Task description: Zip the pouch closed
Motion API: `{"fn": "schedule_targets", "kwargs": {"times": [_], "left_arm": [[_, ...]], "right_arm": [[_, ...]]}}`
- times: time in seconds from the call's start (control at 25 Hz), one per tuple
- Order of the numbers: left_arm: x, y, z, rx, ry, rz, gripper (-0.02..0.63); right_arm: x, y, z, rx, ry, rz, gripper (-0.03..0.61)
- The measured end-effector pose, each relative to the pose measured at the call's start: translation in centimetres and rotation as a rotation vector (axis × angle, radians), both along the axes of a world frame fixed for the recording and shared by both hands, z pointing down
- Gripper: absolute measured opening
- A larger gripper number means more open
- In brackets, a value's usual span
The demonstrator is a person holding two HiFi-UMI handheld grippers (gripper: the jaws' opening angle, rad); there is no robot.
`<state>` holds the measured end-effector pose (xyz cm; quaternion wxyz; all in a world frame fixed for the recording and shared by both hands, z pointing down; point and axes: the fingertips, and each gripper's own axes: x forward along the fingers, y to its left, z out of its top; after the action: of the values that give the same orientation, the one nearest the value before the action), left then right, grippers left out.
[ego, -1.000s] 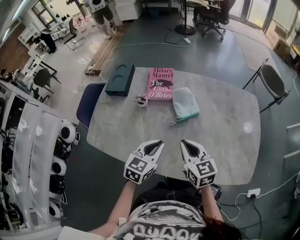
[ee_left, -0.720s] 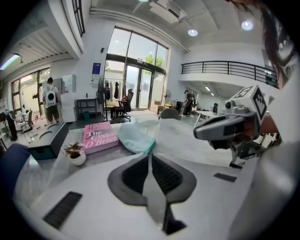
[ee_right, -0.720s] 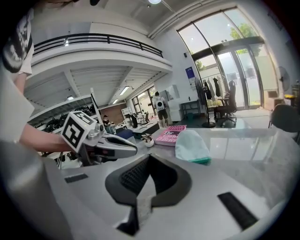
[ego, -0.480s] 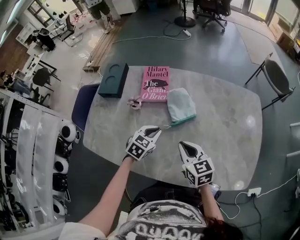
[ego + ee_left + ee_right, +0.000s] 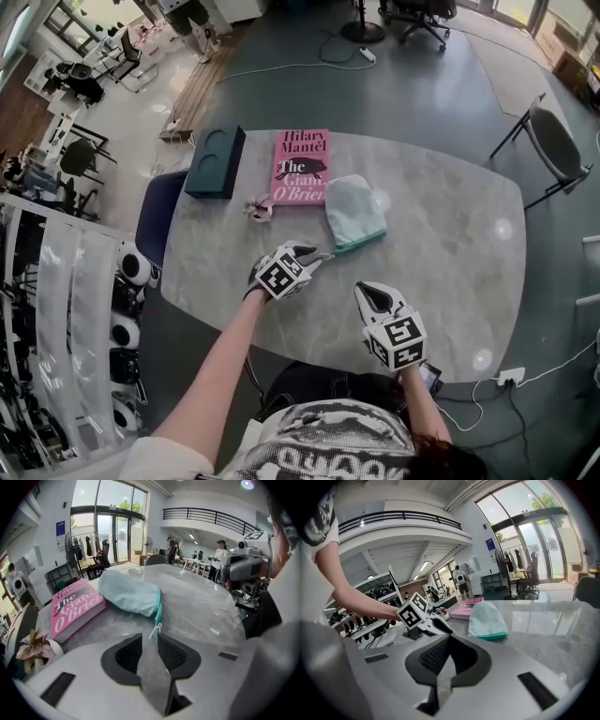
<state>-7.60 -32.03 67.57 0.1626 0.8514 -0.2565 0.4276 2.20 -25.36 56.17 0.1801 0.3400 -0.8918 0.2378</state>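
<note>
Left gripper (image 5: 314, 255) angles down over the table (image 5: 450, 244), and its jaws have just been opening. They stand apart with nothing clamped; the zipper pull (image 5: 154, 631) lies at the mouth of the gap. Right gripper (image 5: 375, 292) is closed and empty. Pouch (image 5: 354, 208) lies flat just beside the pink book (image 5: 302, 167).

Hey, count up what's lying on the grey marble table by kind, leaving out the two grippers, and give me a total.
Pink book: 1
Mint-green fabric pouch: 1
Dark teal box with two round hollows: 1
Small pink flower ornament: 1
Total: 4
</note>
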Motion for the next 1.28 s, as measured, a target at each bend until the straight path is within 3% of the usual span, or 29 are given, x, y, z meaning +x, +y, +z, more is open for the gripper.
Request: {"fn": "schedule_targets", "kwargs": {"times": [0.36, 0.52, 0.84, 1.28], "left_arm": [[1.4, 0.1, 2.0, -0.098, -0.013, 0.101, 0.095], [2.1, 0.9, 2.1, -0.111, 0.008, 0.134, 0.028], [3.0, 3.2, -0.9, -0.072, 0.149, 0.118, 0.021], [1.4, 8.5, -2.8, -0.056, 0.211, 0.135, 0.02]], "right_arm": [[-0.2, 0.0, 0.8, -0.017, 0.021, 0.019, 0.0], [-0.1, 0.1, 1.0, -0.02, 0.045, 0.052, 0.0], [-2.0, 1.0, 2.7, -0.024, 0.115, 0.066, 0.003], [-6.1, 3.4, 7.1, -0.068, 0.25, -0.036, 0.107]]}}
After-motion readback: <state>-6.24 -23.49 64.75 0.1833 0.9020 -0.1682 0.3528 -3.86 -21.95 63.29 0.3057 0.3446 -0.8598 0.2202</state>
